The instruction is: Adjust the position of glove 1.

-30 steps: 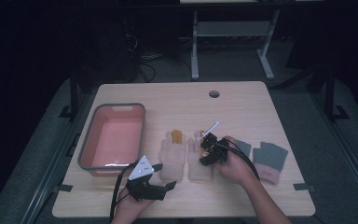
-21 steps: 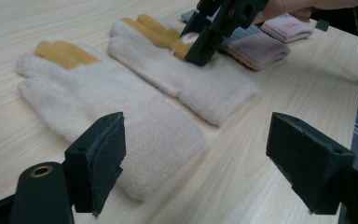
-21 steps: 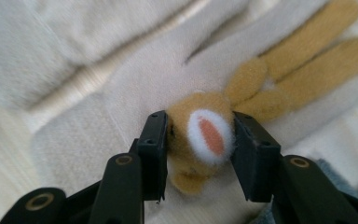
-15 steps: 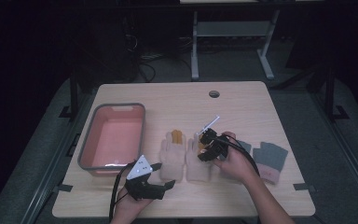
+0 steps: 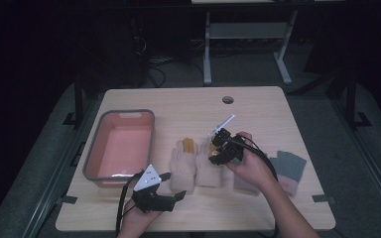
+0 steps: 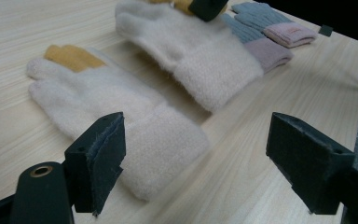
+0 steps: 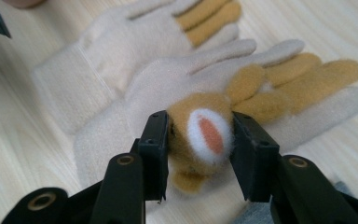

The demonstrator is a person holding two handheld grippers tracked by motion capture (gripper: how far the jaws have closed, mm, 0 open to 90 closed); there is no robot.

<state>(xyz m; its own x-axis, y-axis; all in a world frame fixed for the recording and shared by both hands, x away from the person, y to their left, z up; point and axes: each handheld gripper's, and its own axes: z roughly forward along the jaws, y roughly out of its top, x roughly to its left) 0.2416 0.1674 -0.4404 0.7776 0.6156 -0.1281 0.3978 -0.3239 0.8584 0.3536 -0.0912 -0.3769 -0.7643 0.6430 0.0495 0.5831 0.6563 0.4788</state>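
Dark room, pale wood-grain desk (image 5: 258, 106). Right gripper (image 7: 199, 140) fingers have been closing and are clamped on the tan fuzzy thumb with white-orange patch of a cream fleece glove (image 7: 177, 88), lifted slightly beside its twin cream fleece glove (image 6: 98, 100) (no readable labels). Left gripper (image 6: 200, 163) fingers apart, holding nothing, near pink plastic tub (image 5: 110, 177).

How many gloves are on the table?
4: two fluffy cream gloves with mustard fingers, left one and right one, side by side mid-table; two grey gloves with pink cuffs, and, partly behind the hand.
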